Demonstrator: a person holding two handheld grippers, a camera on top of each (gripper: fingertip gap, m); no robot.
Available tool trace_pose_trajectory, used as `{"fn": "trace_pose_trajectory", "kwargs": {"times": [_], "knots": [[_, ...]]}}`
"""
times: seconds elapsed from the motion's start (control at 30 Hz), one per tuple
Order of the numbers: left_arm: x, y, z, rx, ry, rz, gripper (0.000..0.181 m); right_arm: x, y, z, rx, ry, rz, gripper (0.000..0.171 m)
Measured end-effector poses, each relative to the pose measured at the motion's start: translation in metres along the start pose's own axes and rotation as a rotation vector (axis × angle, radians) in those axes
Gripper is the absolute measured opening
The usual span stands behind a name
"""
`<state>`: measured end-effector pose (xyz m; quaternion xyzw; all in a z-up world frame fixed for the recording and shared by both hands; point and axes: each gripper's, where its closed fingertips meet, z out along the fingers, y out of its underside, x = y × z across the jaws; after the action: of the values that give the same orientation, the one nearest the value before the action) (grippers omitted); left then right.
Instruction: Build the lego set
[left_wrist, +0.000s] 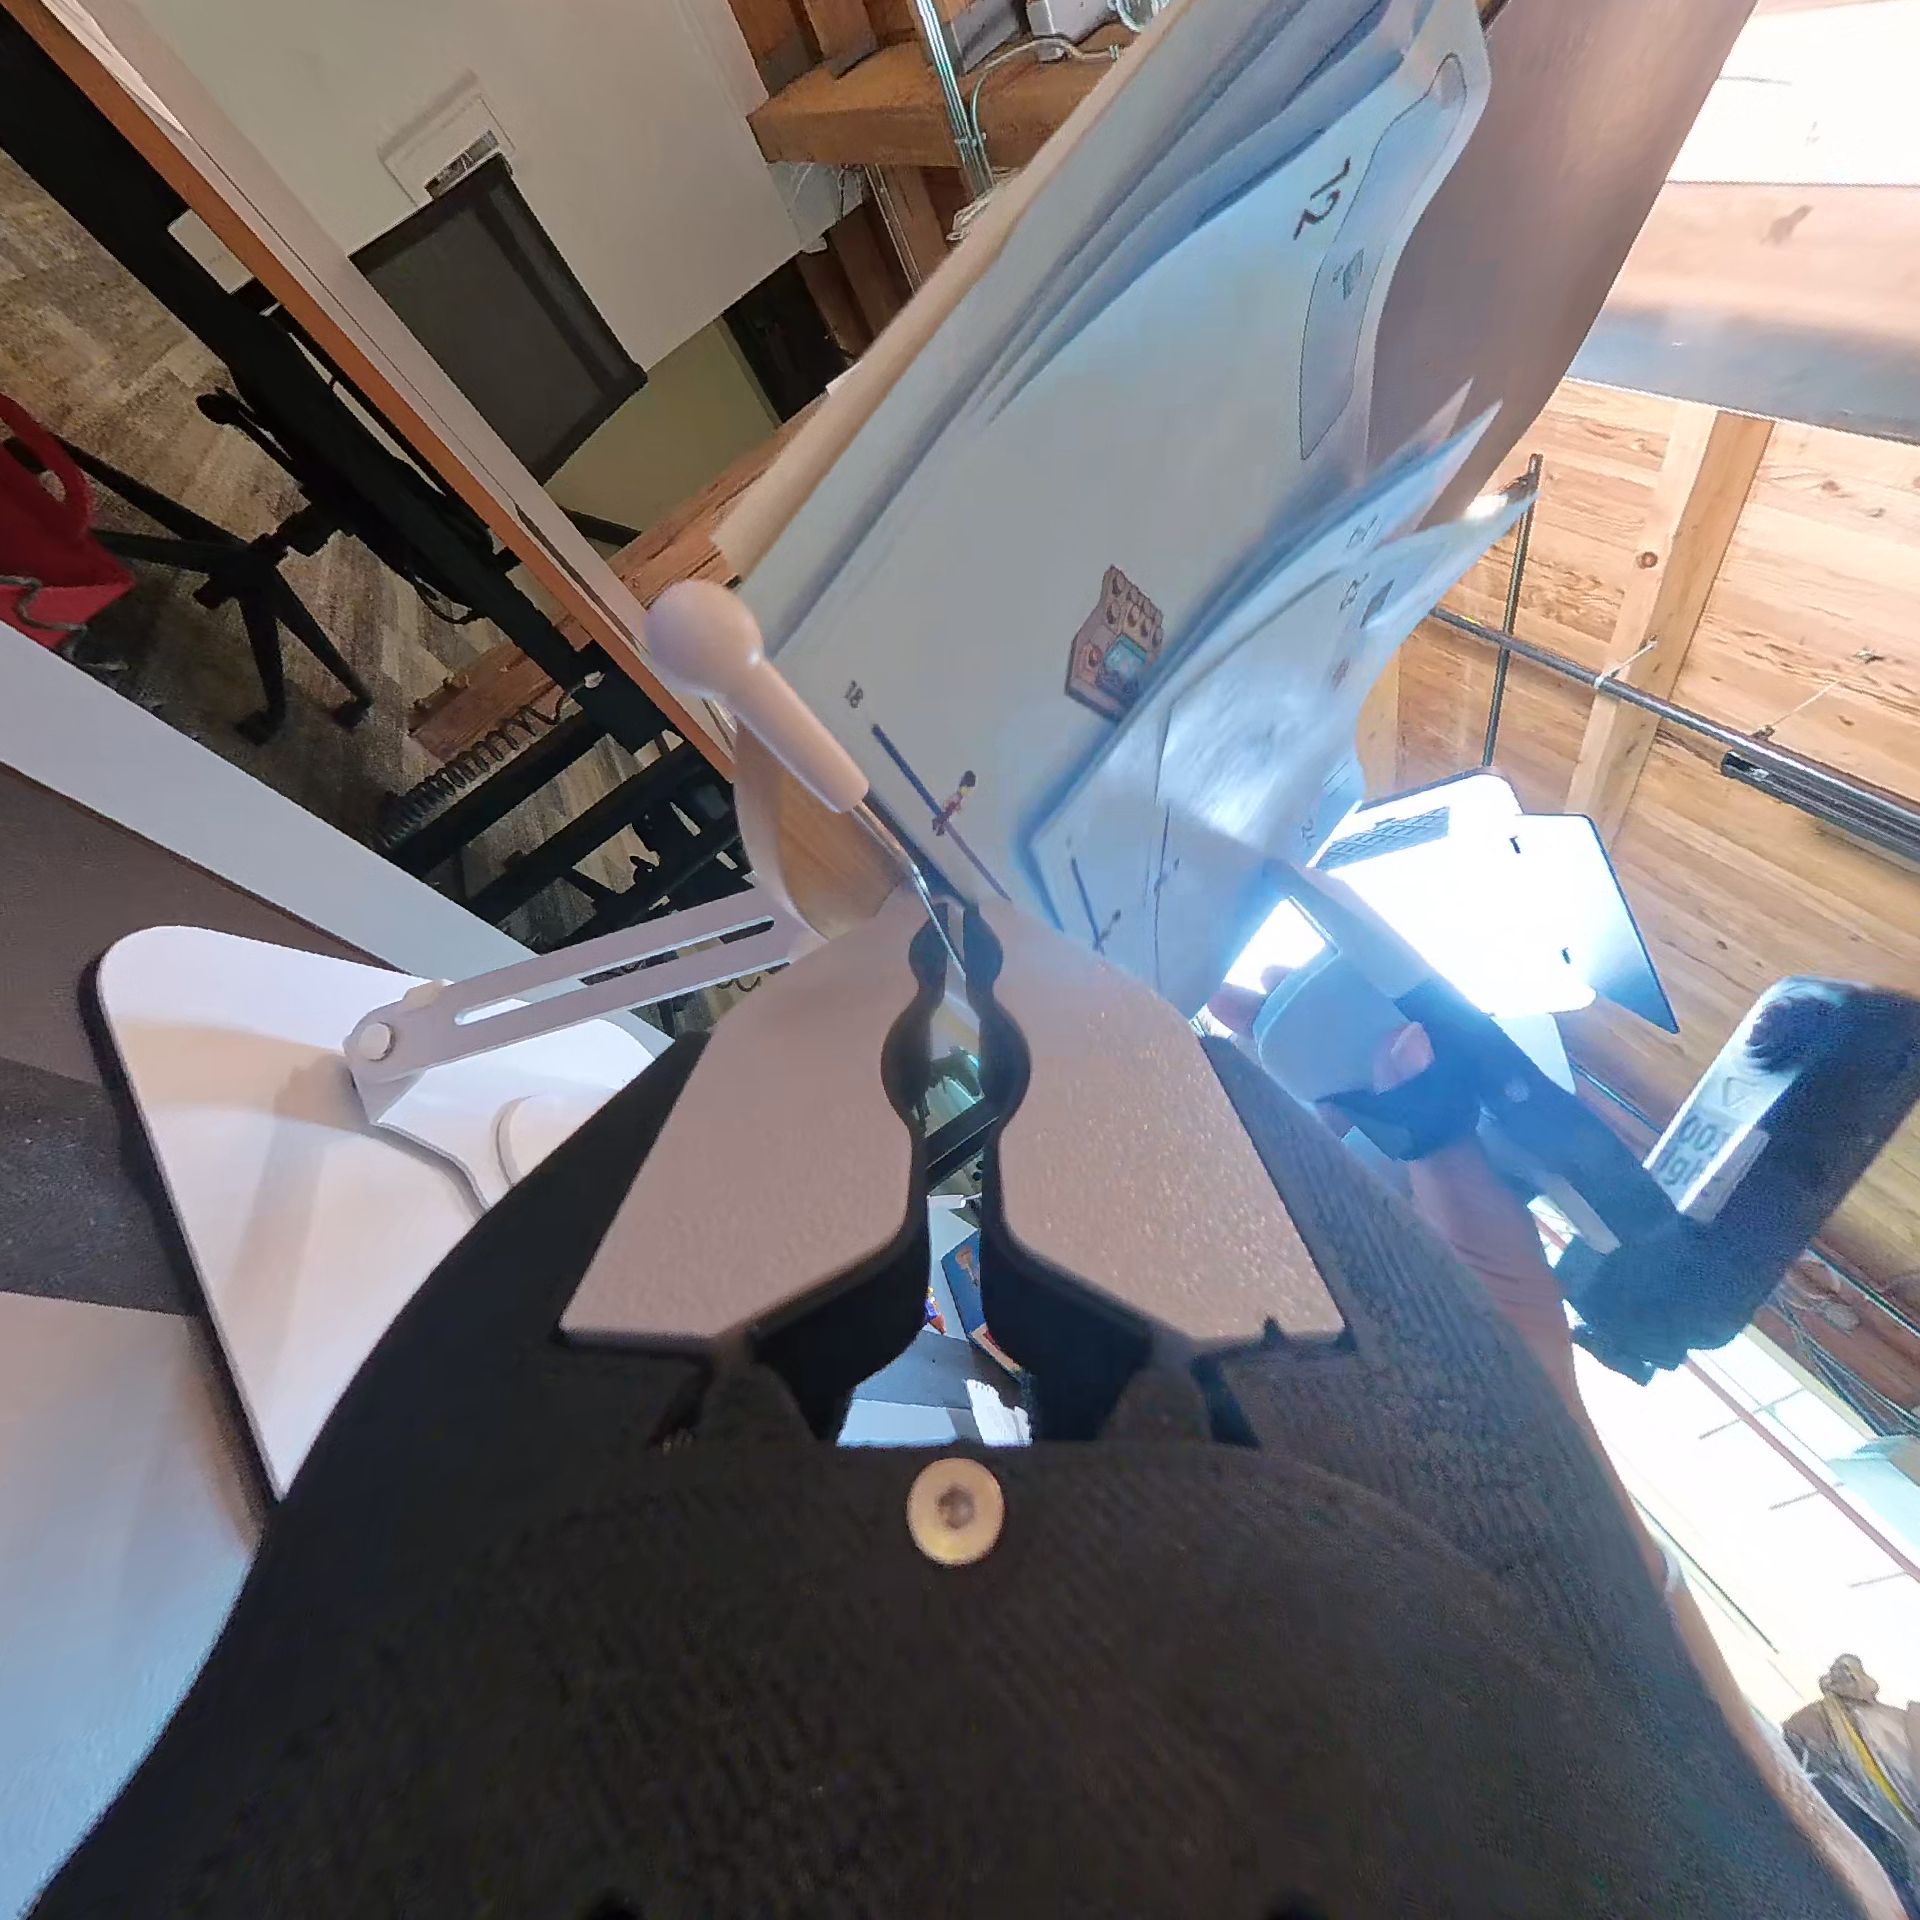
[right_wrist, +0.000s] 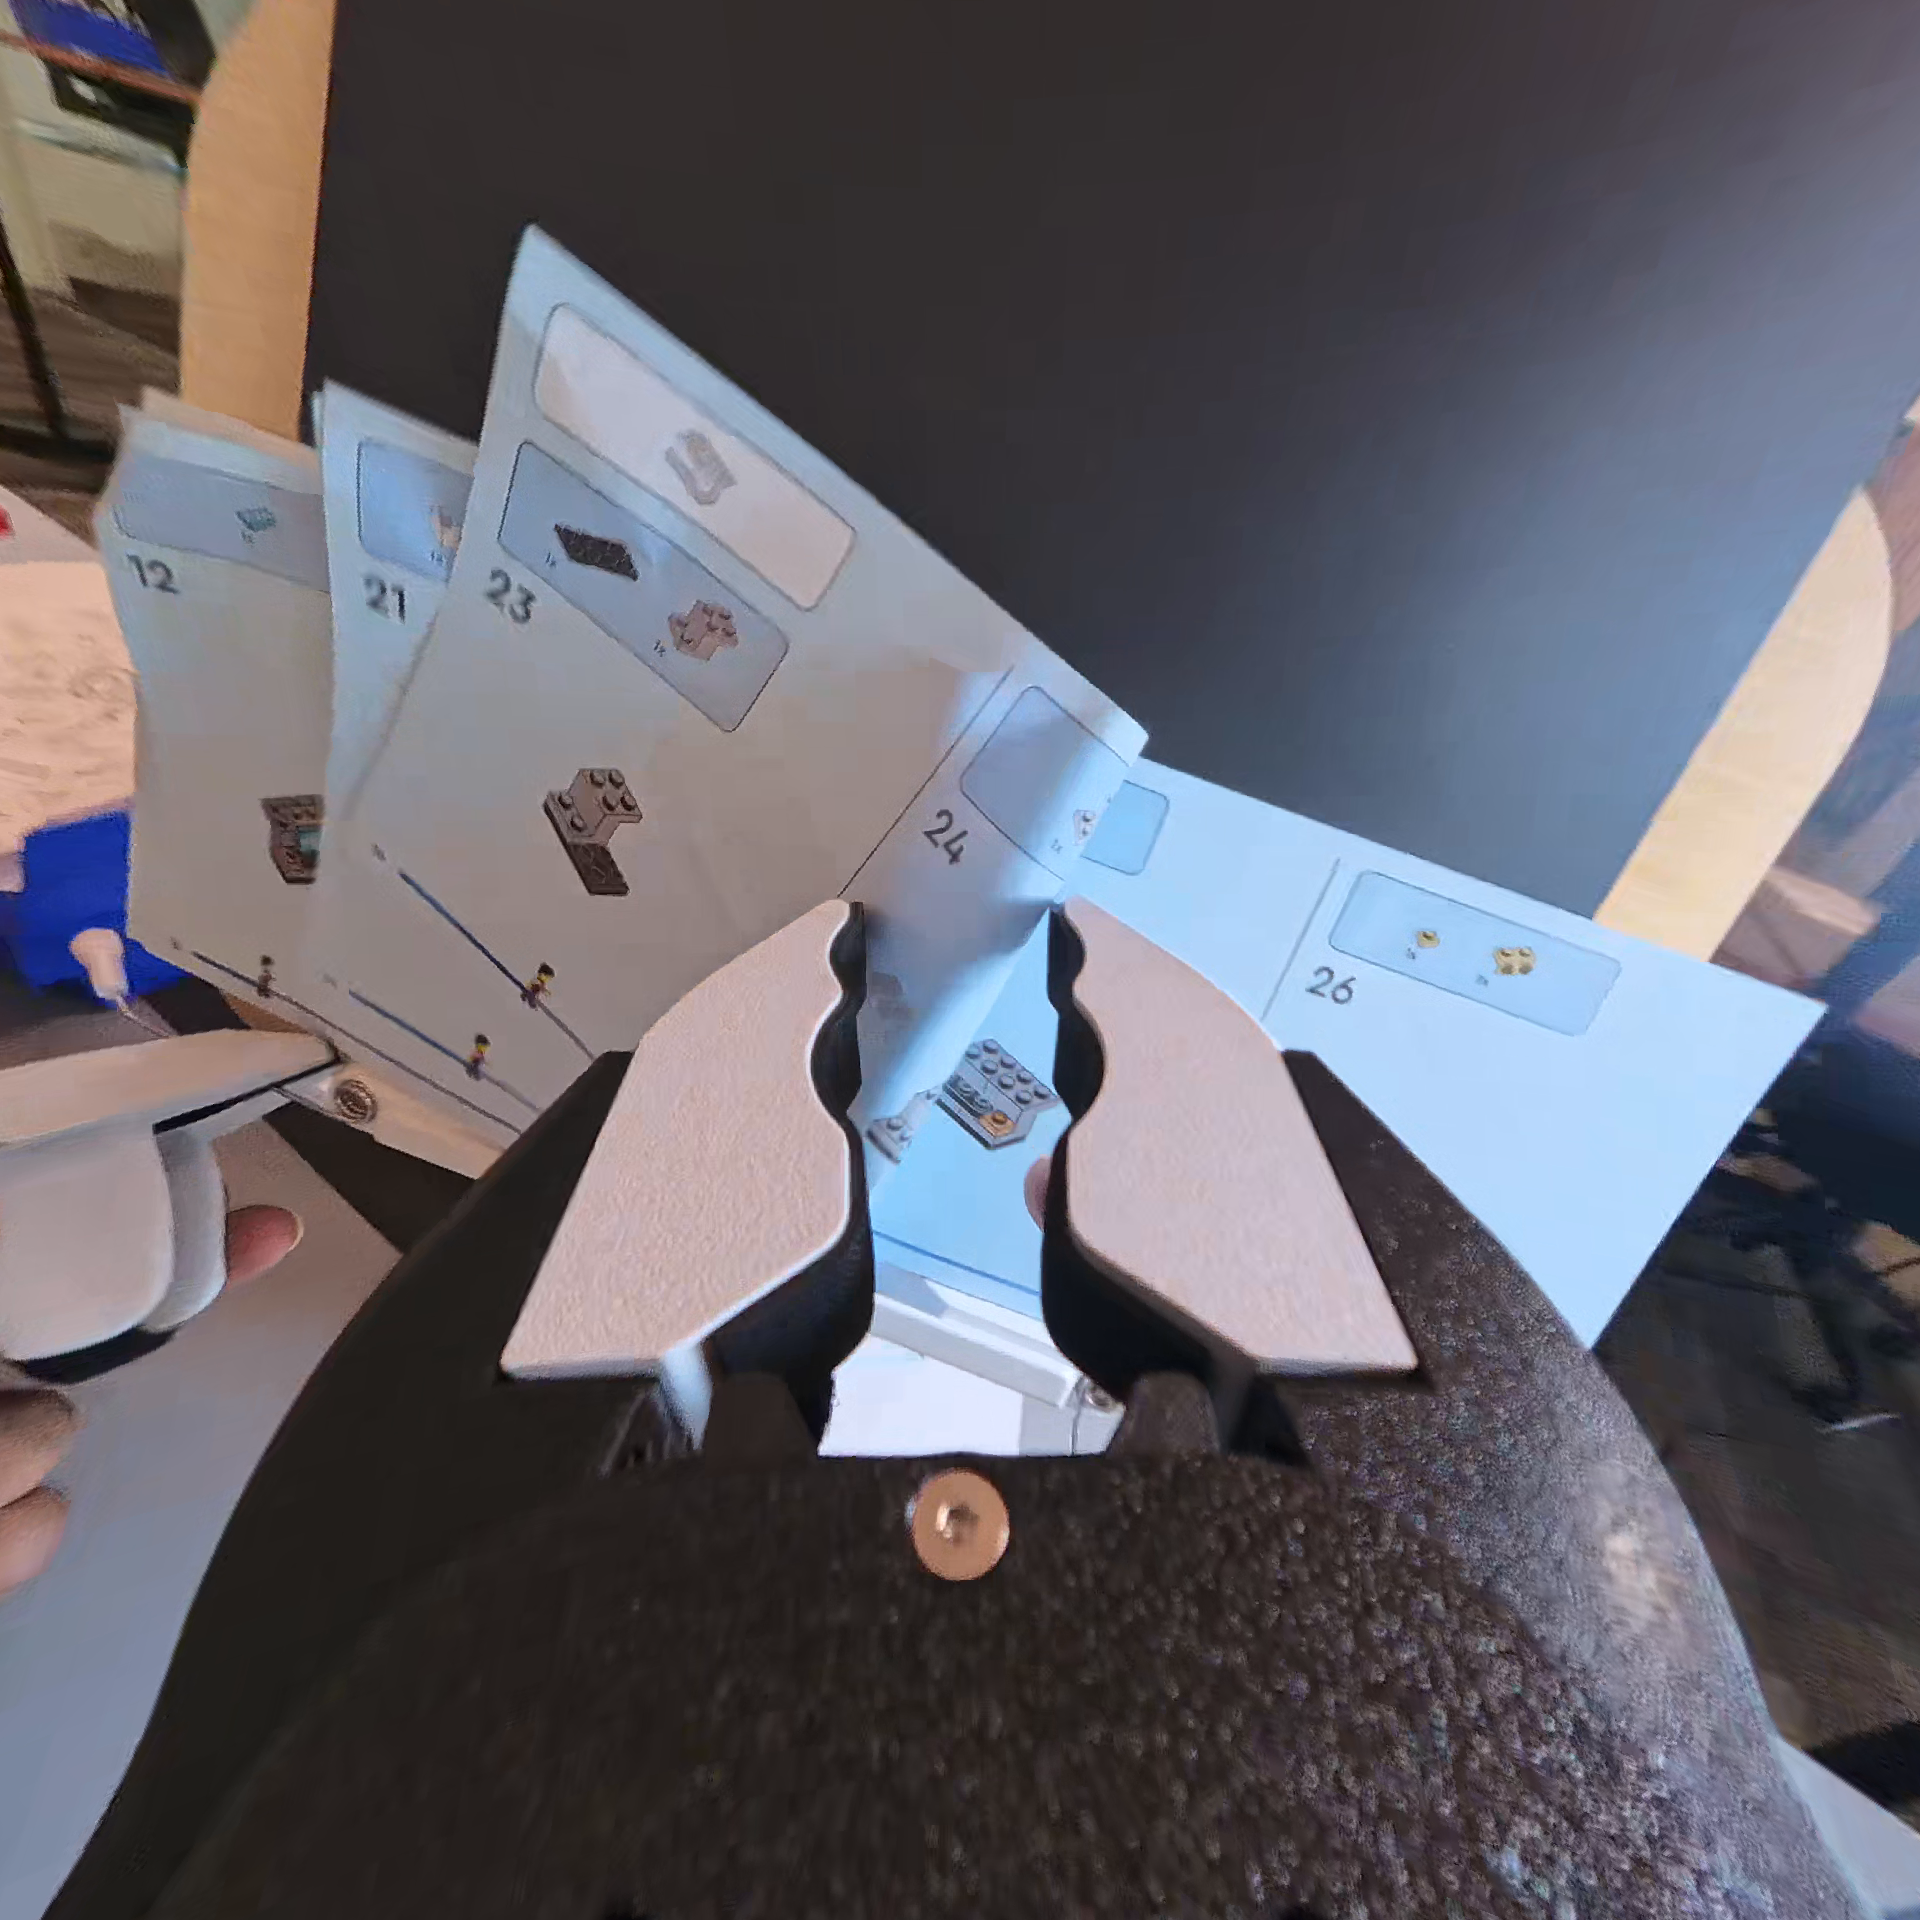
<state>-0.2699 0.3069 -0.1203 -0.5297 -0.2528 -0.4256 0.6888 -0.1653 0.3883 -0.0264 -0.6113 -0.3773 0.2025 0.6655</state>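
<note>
The Lego instruction booklet (left_wrist: 1039, 468) stands open on a white book stand (left_wrist: 239, 1091), its pages fanned apart. My left gripper (left_wrist: 956, 930) is shut on the booklet's lower edge, beside the stand's white ball-tipped page clip (left_wrist: 701, 629). In the right wrist view the booklet (right_wrist: 623, 727) fills the middle, and the left gripper (right_wrist: 327, 1070) pinches its lower left corner. My right gripper (right_wrist: 954, 920) is open, with one loose page standing between its fingers. No loose bricks are in view.
A dark panel (right_wrist: 1247, 364) rises behind the booklet. A blue object (right_wrist: 73, 904) lies at the far left. A hand in a black strap (left_wrist: 1434, 1091) holds the right gripper beyond the booklet. A desk with black legs (left_wrist: 343, 436) and a chair base stand behind. Left tips to right tips: about 15 centimetres. My right tips are about 40 centimetres from the blue object (right_wrist: 73, 904), my left tips only 25 centimetres.
</note>
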Motion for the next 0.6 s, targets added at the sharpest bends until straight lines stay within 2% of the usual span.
{"fn": "trace_pose_trajectory", "kwargs": {"times": [0.17,0.3,0.43,0.53,0.6], "knots": [[0.0,0.0,0.0,0.0,0.004,-0.004,0.003,0.025,0.004,-0.014,0.057,-0.057,0.142,0.024],[0.0,0.0,0.0,0.0,0.006,-0.004,0.003,0.05,0.023,-0.022,-0.014,0.056,0.132,0.018],[0.0,0.0,0.0,-0.001,0.008,-0.003,0.003,-0.005,0.006,-0.049,0.085,-0.093,-0.039,0.049],[0.0,0.0,0.0,0.003,0.007,-0.003,0.003,-0.049,0.02,-0.06,0.046,-0.045,-0.345,0.074],[0.001,0.0,0.0,0.003,0.005,-0.003,0.003,-0.064,0.038,-0.052,-0.024,0.026,-0.52,0.089]]}}
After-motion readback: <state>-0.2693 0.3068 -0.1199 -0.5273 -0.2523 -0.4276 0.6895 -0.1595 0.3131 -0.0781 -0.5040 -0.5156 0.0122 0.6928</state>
